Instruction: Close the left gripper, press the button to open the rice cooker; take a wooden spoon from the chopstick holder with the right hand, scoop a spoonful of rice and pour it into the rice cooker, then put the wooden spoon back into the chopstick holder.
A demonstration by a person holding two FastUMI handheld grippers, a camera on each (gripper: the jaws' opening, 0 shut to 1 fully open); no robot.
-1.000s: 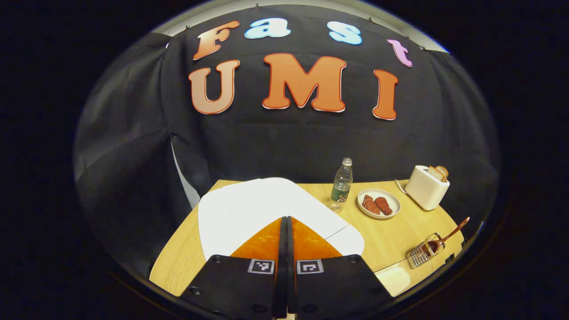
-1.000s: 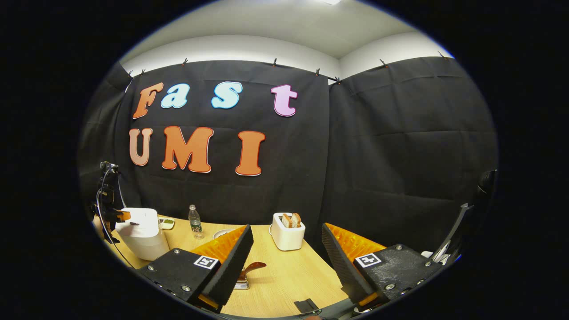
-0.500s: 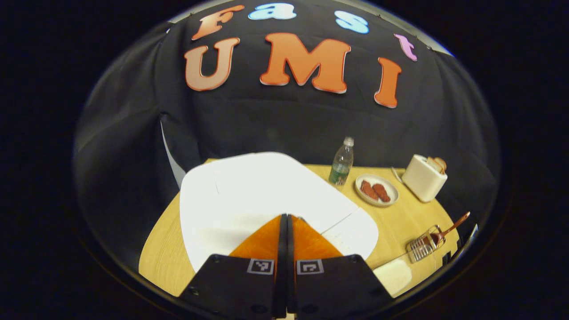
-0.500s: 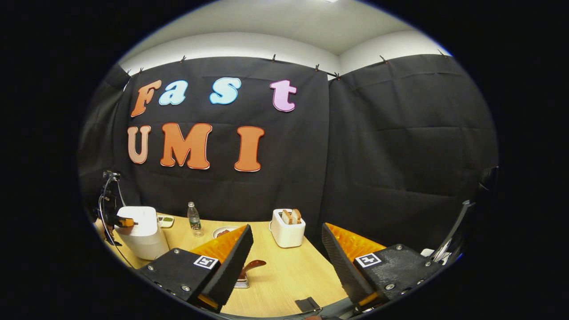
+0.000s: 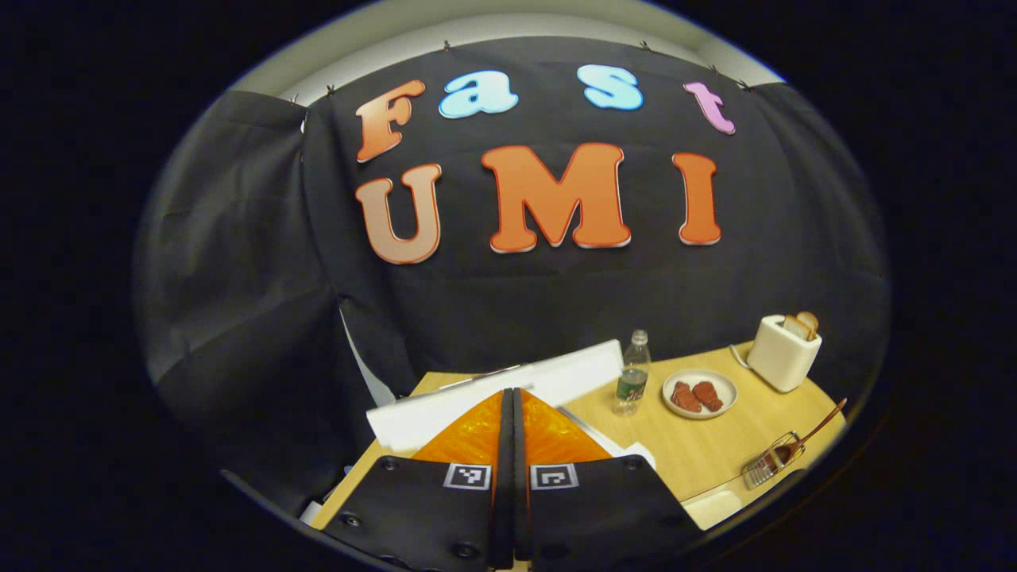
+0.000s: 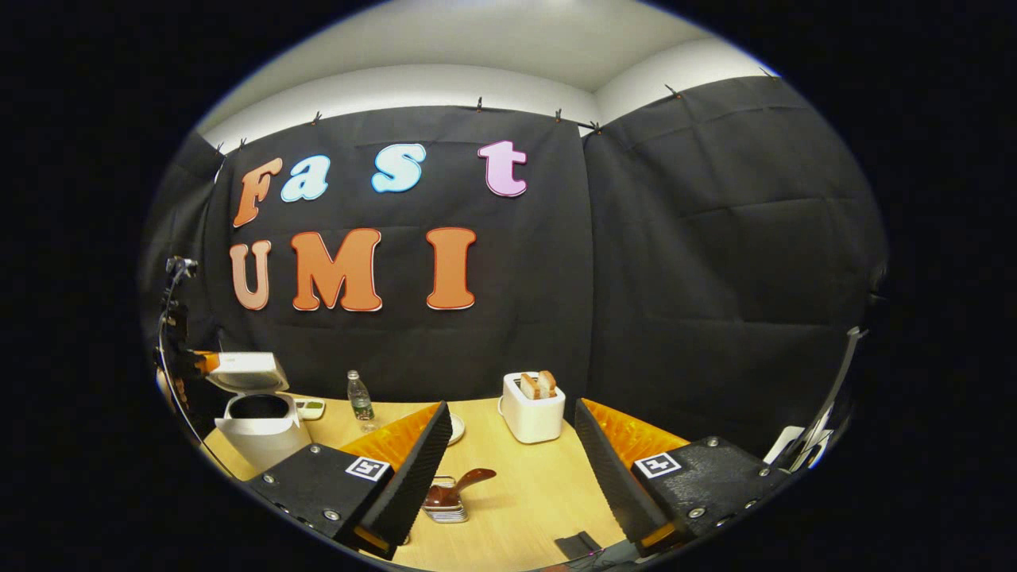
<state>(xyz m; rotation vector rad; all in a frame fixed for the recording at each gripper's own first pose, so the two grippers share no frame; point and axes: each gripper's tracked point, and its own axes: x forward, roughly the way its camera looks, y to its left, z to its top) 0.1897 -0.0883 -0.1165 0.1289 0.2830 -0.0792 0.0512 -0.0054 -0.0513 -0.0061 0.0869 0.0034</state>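
Table [image 6: 516,485] – rice cooker [image 6: 262,429] lid up, right gripper [image 6: 508,469] spread.

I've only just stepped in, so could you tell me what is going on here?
A person holds a gripper in each hand. The shut left gripper is by the rice cooker, whose lid now stands open. The open right gripper faces the wooden spoon, untouched in the chopstick holder.

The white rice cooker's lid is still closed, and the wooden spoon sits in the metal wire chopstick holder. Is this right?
Not quite. In the right gripper view the white rice cooker has its lid raised, with the dark inner pot exposed. The wooden spoon does sit in the metal wire chopstick holder.
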